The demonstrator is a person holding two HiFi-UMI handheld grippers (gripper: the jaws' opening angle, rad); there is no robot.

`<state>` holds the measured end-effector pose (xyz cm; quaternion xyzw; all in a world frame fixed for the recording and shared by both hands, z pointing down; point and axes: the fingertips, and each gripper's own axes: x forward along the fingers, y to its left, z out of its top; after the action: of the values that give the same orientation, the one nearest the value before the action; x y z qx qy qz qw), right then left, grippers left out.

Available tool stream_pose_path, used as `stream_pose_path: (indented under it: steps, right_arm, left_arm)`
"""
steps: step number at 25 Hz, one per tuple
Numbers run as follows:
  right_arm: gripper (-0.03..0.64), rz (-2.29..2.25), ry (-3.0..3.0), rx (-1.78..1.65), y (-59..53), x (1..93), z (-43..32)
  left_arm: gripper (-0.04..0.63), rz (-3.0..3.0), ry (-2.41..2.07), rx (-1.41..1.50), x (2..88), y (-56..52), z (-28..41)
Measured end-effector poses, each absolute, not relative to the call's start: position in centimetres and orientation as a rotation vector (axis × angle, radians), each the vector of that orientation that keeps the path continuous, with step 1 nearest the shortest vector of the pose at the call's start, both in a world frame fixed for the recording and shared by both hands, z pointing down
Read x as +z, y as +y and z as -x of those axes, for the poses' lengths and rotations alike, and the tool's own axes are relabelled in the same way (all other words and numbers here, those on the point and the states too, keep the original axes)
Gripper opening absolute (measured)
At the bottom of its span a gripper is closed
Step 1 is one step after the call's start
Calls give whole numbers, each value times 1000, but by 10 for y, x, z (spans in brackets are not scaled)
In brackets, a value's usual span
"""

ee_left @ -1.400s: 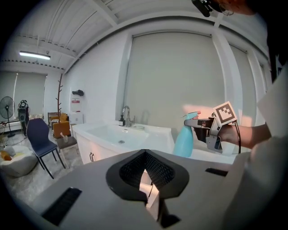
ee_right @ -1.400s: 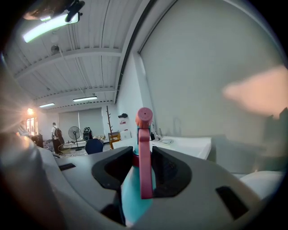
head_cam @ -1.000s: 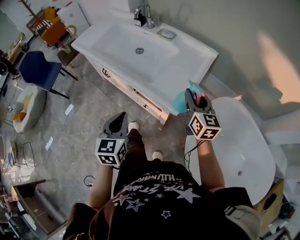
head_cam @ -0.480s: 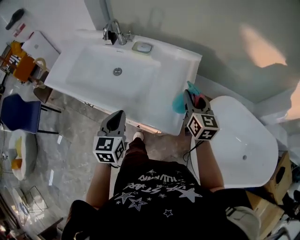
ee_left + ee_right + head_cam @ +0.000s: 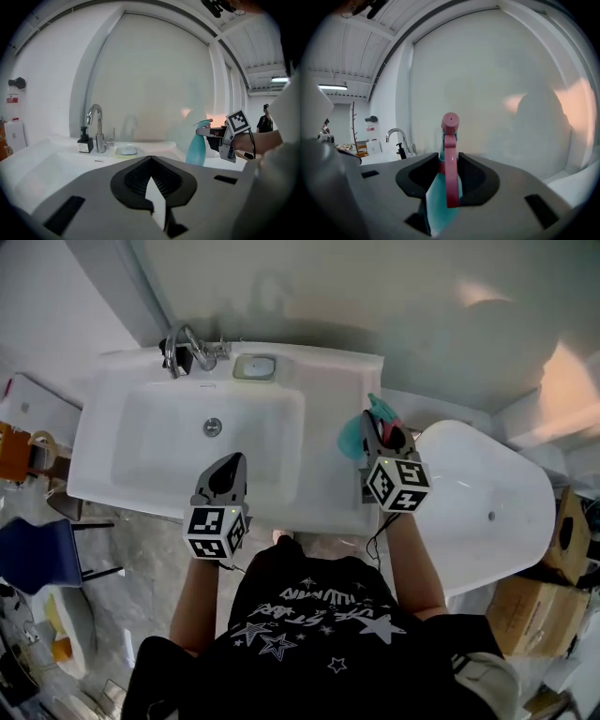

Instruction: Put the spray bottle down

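A teal spray bottle (image 5: 354, 439) with a pink trigger (image 5: 450, 159) stands upright between the jaws of my right gripper (image 5: 380, 430), which is shut on its neck. It hangs over the right end of the white sink counter (image 5: 330, 381). The left gripper view shows the bottle (image 5: 195, 149) and the right gripper (image 5: 212, 133) from the side, with the bottle's base hidden. My left gripper (image 5: 231, 465) is over the front of the basin (image 5: 150, 456). Its jaws come to a point with nothing between them.
A chrome faucet (image 5: 184, 341), a black soap dispenser (image 5: 178, 358) and a soap dish (image 5: 254, 367) line the back of the sink. A white bathtub (image 5: 487, 507) lies to the right and a cardboard box (image 5: 570, 538) beyond it. A blue chair (image 5: 36, 554) stands at the left.
The person has turned to face the sink squarely. Both grippers have swung from over the floor and tub edge to over the sink, and the right one still holds the bottle.
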<state>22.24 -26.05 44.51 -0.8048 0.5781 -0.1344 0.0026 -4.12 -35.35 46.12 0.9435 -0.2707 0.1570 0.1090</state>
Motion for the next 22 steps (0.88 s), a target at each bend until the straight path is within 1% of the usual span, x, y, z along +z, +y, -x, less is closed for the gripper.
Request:
stream_pose_path:
  steps: [12, 22]
  right_arm:
    - [138, 2681, 1686, -343, -354, 452, -250]
    - [138, 2767, 1650, -242, -409, 462, -275]
  left_arm:
    - [15, -2850, -641, 417, 459, -459, -12]
    - [15, -2843, -577, 440, 476, -496, -44]
